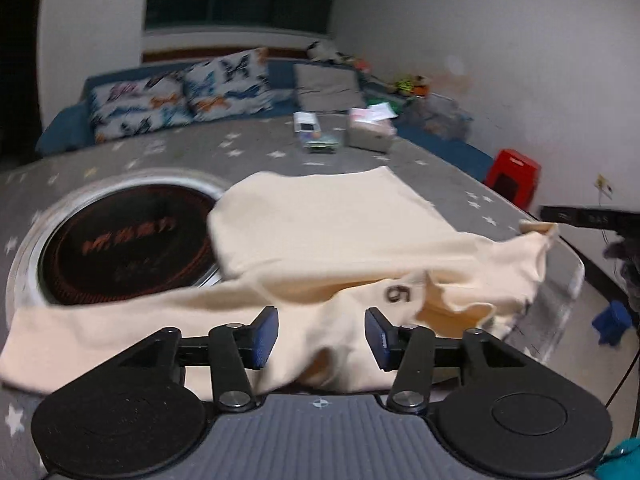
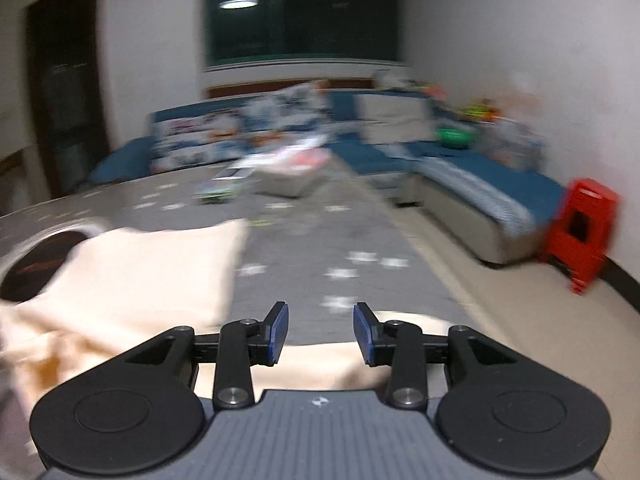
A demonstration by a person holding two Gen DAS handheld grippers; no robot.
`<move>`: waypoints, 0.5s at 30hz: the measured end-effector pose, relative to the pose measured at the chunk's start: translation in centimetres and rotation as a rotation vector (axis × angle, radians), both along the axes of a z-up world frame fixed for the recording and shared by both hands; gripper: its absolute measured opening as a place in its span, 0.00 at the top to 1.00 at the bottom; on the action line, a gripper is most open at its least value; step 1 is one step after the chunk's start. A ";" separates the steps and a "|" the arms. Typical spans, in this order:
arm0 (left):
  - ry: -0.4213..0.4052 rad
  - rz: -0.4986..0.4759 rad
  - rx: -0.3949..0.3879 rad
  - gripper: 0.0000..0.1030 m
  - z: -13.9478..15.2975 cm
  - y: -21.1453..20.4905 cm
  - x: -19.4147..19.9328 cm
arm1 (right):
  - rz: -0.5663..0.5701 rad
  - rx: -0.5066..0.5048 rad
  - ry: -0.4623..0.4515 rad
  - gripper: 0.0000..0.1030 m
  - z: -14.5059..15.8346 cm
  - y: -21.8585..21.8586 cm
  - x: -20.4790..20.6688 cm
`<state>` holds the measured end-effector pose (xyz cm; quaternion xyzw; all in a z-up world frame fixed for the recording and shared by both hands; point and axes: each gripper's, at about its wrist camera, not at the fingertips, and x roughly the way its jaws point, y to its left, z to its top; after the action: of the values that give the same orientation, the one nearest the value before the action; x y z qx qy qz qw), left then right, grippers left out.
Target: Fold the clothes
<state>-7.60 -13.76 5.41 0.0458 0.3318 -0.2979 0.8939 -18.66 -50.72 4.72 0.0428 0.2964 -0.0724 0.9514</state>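
Both tongs gape over the cream garment, which half-covers the round cooktop.

The garment lies on the table, partly over the cooktop.

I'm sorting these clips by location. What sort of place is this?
Most likely a home living room. A blue corner sofa with butterfly-print cushions runs along the walls, and the cream garment lies on a table with a star-print cover and a built-in round cooktop.
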 end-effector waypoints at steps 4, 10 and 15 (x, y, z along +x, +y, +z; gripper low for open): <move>0.007 -0.021 0.037 0.51 -0.7 -0.9 0.3 | 0.249 0.068 0.049 0.64 -0.3 4.5 0.9; 0.035 -0.028 0.051 0.86 -1.9 -0.3 0.1 | 0.484 0.065 0.109 0.64 -1.6 10.7 2.6; -0.002 -0.028 0.046 0.91 -1.6 0.2 -0.8 | 0.543 -0.003 0.151 0.76 -3.4 13.5 3.9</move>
<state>-8.37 -13.61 3.78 0.0713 0.3371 -0.3024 0.8887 -14.76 -37.21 1.31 -0.0450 0.3669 0.1817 0.9112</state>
